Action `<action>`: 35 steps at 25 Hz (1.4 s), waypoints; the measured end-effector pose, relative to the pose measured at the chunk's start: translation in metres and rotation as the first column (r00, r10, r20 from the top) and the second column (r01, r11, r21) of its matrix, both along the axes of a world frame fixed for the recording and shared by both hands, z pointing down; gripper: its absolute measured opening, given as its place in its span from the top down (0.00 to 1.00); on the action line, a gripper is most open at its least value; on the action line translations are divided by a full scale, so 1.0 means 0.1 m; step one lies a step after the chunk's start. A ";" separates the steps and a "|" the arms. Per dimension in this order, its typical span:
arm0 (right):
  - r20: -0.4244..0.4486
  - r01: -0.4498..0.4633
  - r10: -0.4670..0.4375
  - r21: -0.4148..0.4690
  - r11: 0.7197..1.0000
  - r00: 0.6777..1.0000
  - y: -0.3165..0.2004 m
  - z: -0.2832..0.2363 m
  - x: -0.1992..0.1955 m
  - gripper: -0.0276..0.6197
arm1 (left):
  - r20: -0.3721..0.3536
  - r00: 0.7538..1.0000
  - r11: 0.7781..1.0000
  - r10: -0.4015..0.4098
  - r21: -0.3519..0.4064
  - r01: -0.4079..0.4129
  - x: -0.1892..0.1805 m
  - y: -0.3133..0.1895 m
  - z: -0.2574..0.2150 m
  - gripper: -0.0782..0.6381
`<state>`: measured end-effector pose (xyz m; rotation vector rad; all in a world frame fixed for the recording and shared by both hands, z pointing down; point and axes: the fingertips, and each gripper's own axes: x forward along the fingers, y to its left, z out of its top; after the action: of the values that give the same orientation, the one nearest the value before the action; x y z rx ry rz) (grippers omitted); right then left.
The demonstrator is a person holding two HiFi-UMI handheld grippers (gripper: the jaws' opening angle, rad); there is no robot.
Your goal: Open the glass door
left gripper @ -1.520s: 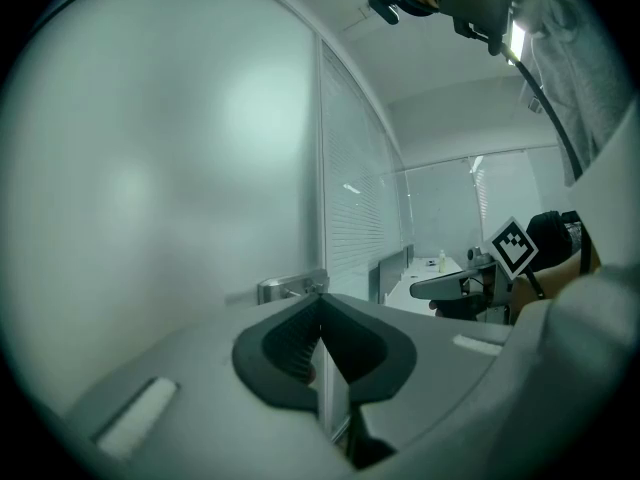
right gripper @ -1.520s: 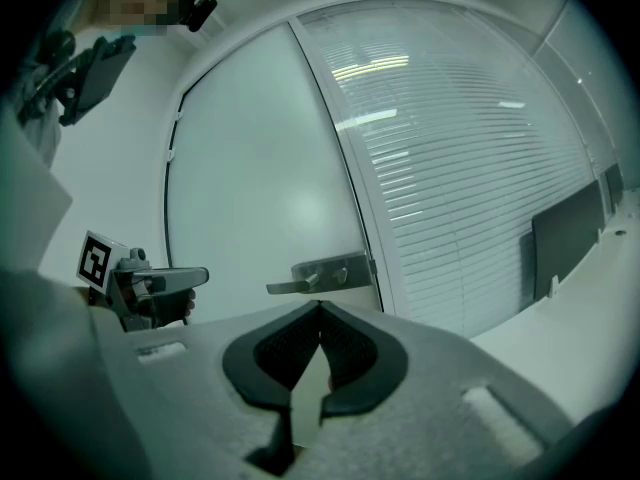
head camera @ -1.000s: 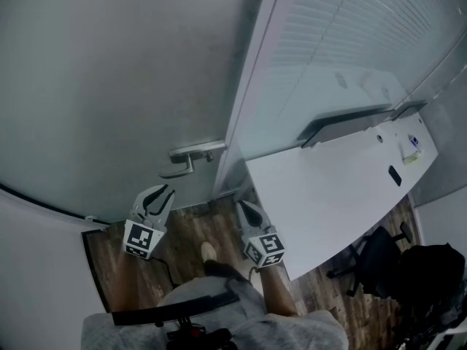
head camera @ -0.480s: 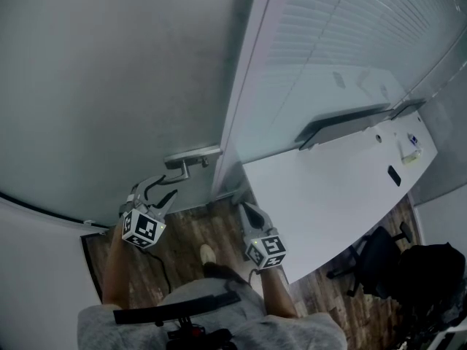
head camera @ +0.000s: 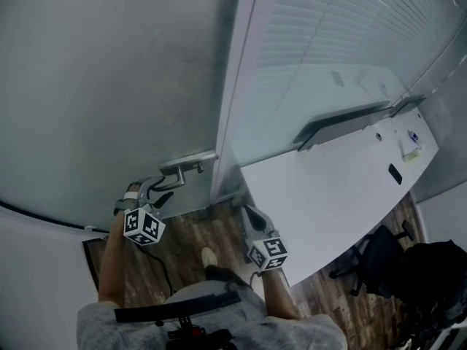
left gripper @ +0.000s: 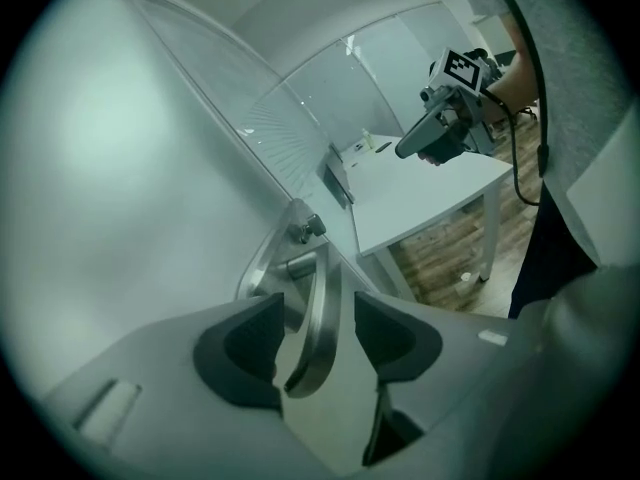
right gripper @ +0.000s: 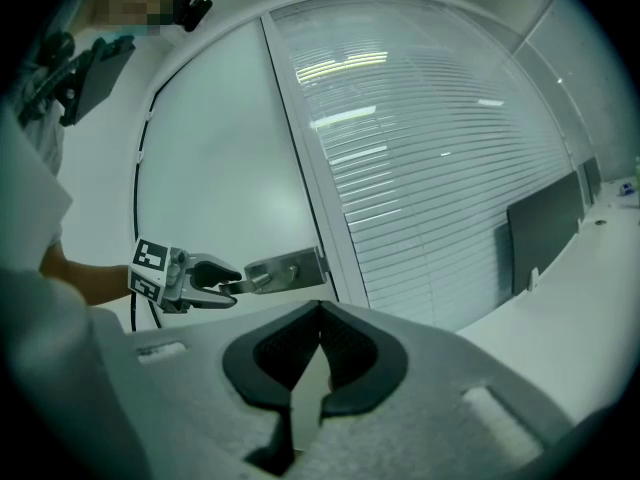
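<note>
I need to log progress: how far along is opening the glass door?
Done: the left gripper is at the lever handle, which sits between its jaws. In hand: those jaws have just been opening and do not clamp it. Left: grip, press the roughly level handle and swing the glass door, which looks shut against its frame. The right gripper is shut and empty.
</note>
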<state>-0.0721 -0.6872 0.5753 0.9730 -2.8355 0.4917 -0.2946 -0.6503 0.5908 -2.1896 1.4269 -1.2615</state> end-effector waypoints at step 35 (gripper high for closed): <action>-0.005 -0.055 0.055 -0.003 0.998 0.998 -0.06 0.01 0.22 0.95 | 0.175 0.982 0.997 0.071 -0.046 -0.064 0.08 -0.17 0.21 0.82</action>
<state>-0.0506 -0.6927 0.5759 1.0523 -2.8095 0.4982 -0.2870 -0.6672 0.6115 -2.0728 1.2586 -1.4321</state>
